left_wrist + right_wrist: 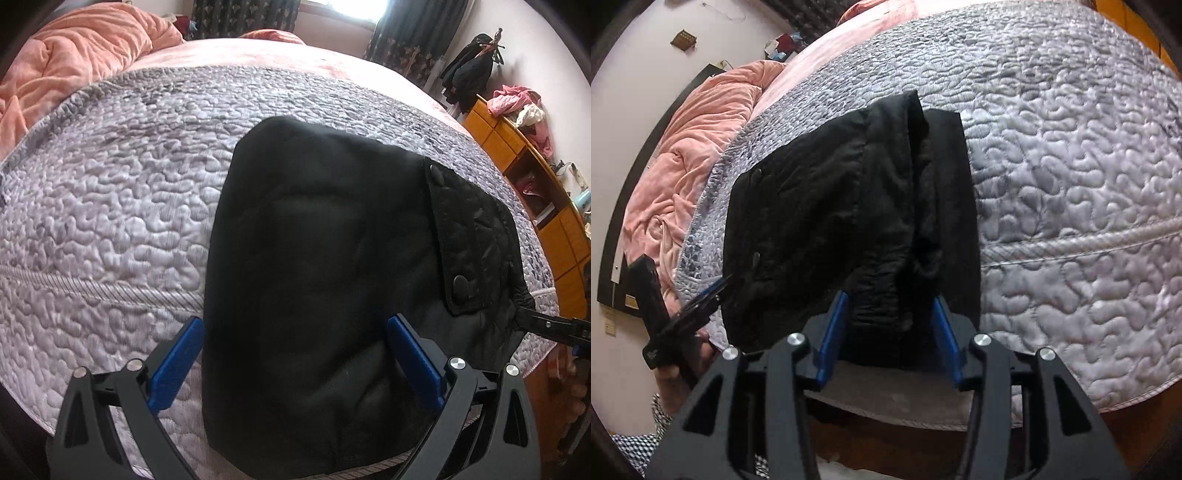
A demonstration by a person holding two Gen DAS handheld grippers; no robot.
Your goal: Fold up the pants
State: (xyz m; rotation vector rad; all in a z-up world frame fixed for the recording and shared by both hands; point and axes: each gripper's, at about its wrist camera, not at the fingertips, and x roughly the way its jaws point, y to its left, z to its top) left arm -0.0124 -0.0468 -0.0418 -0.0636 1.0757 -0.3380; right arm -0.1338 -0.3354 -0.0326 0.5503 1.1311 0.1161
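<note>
The black pants (325, 258) lie folded into a thick bundle on the grey quilted bedspread (110, 221), near the bed's front edge. A flap with two snap buttons (460, 284) shows on their right side. My left gripper (295, 328) is open, its blue pads wide apart on either side of the bundle's near end. In the right wrist view my right gripper (890, 306) has its blue pads on both sides of a thick fold of the pants (849, 206). The pads press against the cloth. The right gripper also shows at the left wrist view's right edge (546, 325).
A crumpled pink blanket (74, 59) lies at the head of the bed. A wooden shelf unit (524, 155) with clothes on top stands to the right. A window with dark curtains (347, 7) is behind the bed. The left gripper shows in the right wrist view (698, 306).
</note>
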